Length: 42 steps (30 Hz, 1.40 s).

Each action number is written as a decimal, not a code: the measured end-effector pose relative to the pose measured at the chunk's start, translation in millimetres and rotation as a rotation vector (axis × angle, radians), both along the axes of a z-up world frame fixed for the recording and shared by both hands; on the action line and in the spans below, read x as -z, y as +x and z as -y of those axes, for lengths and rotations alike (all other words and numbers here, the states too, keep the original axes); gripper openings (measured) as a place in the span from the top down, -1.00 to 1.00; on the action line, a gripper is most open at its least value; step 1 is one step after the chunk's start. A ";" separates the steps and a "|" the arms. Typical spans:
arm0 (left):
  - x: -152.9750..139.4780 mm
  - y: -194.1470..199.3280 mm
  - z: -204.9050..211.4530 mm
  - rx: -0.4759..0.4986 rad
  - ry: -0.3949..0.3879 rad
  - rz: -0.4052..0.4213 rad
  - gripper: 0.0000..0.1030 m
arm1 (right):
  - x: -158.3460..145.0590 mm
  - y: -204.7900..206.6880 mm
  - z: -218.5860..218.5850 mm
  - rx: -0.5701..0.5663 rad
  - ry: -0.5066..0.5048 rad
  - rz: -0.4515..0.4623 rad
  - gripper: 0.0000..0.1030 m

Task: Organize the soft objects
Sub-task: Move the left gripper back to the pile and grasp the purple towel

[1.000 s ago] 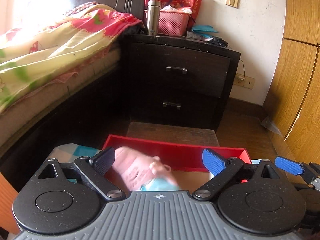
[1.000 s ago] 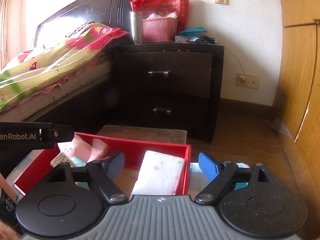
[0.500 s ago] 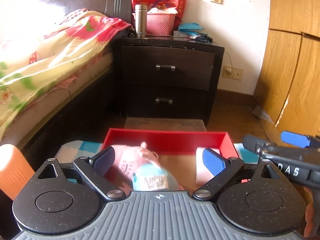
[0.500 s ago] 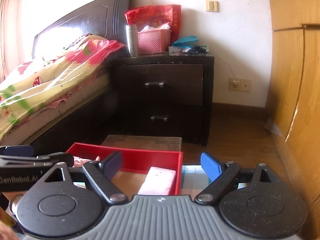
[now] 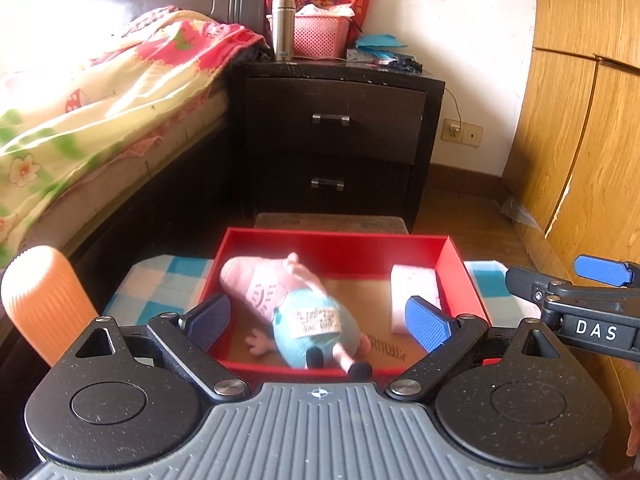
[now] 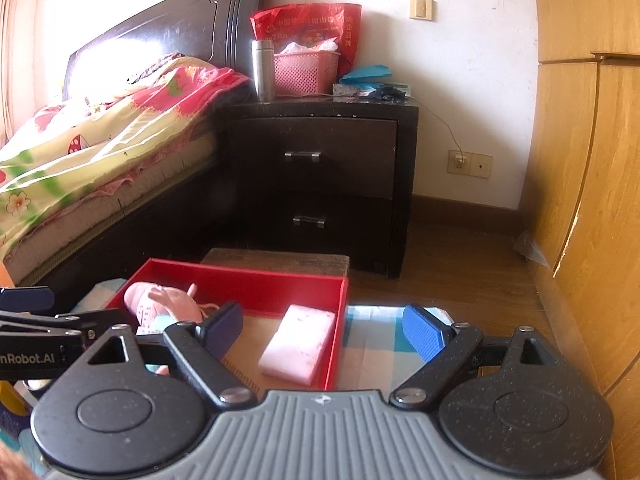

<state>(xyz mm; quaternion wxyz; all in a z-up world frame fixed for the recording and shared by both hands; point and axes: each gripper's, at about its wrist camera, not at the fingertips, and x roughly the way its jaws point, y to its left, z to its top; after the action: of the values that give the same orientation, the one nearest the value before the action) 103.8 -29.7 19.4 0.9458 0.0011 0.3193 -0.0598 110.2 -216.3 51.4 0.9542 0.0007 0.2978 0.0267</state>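
A pink plush pig in a blue dress point(image 5: 288, 304) lies on its back inside the red box point(image 5: 328, 250); it also shows in the right wrist view point(image 6: 164, 304). A pale pink sponge point(image 5: 414, 292) lies in the box's right part, also seen in the right wrist view point(image 6: 298, 344). My left gripper point(image 5: 318, 322) is open and empty, raised above the box's near edge. My right gripper point(image 6: 322, 332) is open and empty, over the box's right wall point(image 6: 338, 332).
The box sits on a blue checked cloth point(image 5: 160, 284). An orange ribbed cylinder point(image 5: 44, 304) stands at left. A dark nightstand point(image 5: 336, 140) and a low wooden stool point(image 5: 332, 222) are behind the box. The bed point(image 5: 100, 112) is left, a wooden wardrobe point(image 5: 580, 140) right.
The plush pig has dropped from my left gripper into the box and settled. Both grippers have risen and pulled back, so more of the box shows.
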 end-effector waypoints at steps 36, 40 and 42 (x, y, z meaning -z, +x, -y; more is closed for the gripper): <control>76.1 -155.5 27.7 0.367 0.088 -0.252 -0.76 | 51.8 -124.7 16.3 -0.049 -0.027 -0.253 -0.29; 85.6 -171.0 40.6 0.454 0.138 -0.238 -0.77 | 54.6 -129.2 17.4 -0.050 -0.008 -0.271 -0.30; 92.7 -172.9 46.4 0.482 0.160 -0.242 -0.77 | 56.1 -128.3 17.6 -0.052 0.003 -0.285 -0.30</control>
<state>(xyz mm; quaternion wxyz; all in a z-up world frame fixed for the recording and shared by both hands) -69.2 -76.0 -73.3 0.8561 0.1446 0.4242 -0.2574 -18.1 -233.8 -4.7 0.9012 -0.0018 0.4304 0.0515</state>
